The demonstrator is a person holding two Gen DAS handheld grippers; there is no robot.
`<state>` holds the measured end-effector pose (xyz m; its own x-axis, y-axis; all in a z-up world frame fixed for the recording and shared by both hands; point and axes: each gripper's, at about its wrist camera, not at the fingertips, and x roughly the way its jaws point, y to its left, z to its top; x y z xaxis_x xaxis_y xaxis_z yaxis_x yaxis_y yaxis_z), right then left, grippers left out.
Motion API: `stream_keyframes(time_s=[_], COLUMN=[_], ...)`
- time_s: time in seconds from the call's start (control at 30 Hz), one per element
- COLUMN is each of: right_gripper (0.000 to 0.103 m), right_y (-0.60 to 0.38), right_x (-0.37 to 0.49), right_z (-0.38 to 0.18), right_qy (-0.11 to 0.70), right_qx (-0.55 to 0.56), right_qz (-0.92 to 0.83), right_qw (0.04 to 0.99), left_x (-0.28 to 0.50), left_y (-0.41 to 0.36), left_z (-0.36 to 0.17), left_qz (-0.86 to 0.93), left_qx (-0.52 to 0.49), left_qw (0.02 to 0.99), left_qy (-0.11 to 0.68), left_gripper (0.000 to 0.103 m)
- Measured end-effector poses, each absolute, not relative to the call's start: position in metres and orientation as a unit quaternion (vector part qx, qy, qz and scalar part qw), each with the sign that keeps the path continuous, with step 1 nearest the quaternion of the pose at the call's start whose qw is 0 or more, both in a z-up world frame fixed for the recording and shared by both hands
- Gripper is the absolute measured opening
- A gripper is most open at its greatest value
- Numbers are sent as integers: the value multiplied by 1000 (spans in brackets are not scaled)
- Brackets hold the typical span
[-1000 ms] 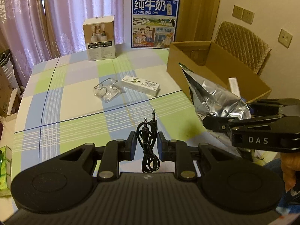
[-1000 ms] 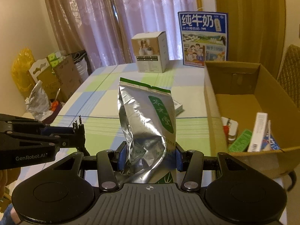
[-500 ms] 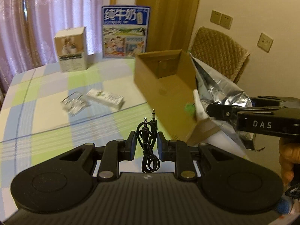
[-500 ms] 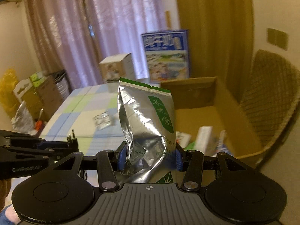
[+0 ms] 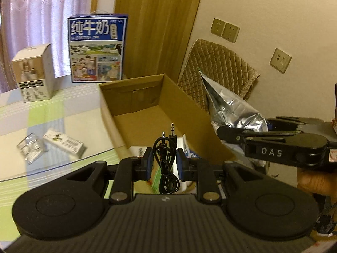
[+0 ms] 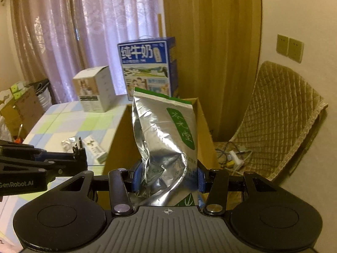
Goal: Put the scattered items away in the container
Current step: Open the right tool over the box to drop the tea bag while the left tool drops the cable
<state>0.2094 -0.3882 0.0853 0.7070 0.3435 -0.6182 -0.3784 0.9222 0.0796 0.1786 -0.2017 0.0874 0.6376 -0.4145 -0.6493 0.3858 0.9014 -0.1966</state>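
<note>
My left gripper [image 5: 163,164] is shut on a coiled black audio cable [image 5: 166,158] and holds it above the near end of the open cardboard box [image 5: 137,103]. My right gripper [image 6: 166,178] is shut on a silver foil tea bag [image 6: 166,139] with a green label, held upright at the box's right side [image 6: 118,139]. The bag also shows in the left wrist view [image 5: 229,107]. Small packs lie in the box's near end, mostly hidden behind my left gripper. A white and green carton [image 5: 64,144] and a clear plastic pack [image 5: 30,148] lie on the checked table [image 5: 42,118].
A blue milk carton box [image 5: 96,48] and a white product box [image 5: 32,73] stand at the table's far edge. A quilted chair [image 6: 280,116] stands to the right of the box. Wall sockets [image 5: 225,29] are behind it. Curtains hang at the back.
Both grippers have swung right toward the box with their loads. The cable now hangs over the box's near end and the foil bag is at its right side.
</note>
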Motion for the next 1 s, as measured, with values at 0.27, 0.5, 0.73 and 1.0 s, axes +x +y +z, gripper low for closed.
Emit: stream_keyframes(time_s=[0.27,0.5,0.73,1.0], right_gripper=[46,46,46,47], right_y=[-399,-399,-396,-380], right_x=[238,252,260,276], right_z=[72,58,51,53], right_qy=[339,350,356,354], right_qx=[-23,-24,-22,-39], right_qz=[189,190,193,199], right_qw=[921,917,914,913], left_x=[211,224,210,196], left_y=[-227,-220,-194,-169], left_z=[65,49,47,47], left_qz=[-234,-214,-192,-176], left_qx=[-16,-7,-18,-39], left_qw=[896,901,910,915], left_qy=[377,377,368,362], left_gripper=[19,39,39,44])
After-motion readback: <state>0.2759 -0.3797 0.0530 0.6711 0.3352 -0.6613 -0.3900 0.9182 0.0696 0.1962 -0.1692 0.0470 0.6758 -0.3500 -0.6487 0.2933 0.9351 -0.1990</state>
